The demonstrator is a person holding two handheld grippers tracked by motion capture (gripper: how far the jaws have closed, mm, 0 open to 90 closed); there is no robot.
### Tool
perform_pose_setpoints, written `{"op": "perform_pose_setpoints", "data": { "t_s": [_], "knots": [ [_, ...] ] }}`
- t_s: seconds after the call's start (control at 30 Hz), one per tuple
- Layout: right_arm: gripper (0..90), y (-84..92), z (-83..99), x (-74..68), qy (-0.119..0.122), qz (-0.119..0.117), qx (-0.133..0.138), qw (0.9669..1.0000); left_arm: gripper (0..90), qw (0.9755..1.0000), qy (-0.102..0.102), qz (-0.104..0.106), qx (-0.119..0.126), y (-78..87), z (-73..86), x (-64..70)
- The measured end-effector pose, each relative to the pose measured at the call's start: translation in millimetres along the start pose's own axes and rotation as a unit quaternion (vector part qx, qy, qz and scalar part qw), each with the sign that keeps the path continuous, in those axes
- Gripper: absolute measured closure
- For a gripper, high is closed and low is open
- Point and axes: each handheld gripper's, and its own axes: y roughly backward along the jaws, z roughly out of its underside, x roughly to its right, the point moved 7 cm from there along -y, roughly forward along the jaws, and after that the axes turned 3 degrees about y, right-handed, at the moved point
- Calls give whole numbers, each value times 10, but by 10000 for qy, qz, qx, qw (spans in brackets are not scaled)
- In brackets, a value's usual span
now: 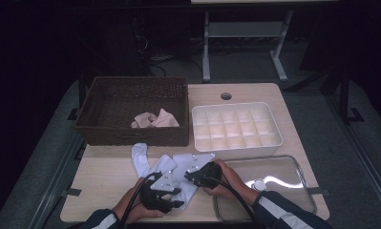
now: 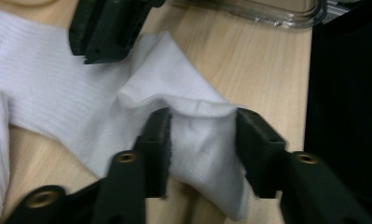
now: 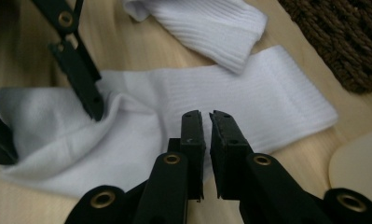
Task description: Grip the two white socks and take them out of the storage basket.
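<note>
At the near edge of the table (image 1: 107, 167), the left gripper (image 2: 202, 140) has its jaws partly open around a bunched fold of the white sock (image 2: 81, 93), probably to fold it over, while the right gripper (image 3: 207, 126), jaws nearly shut, pins the sock's middle flat.

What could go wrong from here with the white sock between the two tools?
The left gripper has only a bunched fold of the white sock between its jaws, so the fabric may slip out. The right gripper is nearly shut at the sock's edge; pulling apart could drag the sock against the second sock and disturb it.
</note>
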Motion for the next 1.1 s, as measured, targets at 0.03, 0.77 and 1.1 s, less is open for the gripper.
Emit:
{"op": "perform_pose_setpoints", "data": {
  "t_s": [0.03,0.77,1.1],
  "knots": [
    [826,-20,-12,-7,-10,-18,-12,10000,673,10000,-57,7,-13,3,7,-7],
    [826,21,159,290,-340,416,-394,9978,860,9969,146,-779,26,318,192,-514],
    [839,127,168,45,-117,-480,-406,9980,867,9859,663,-1256,881,773,222,-681]
  ]
}}
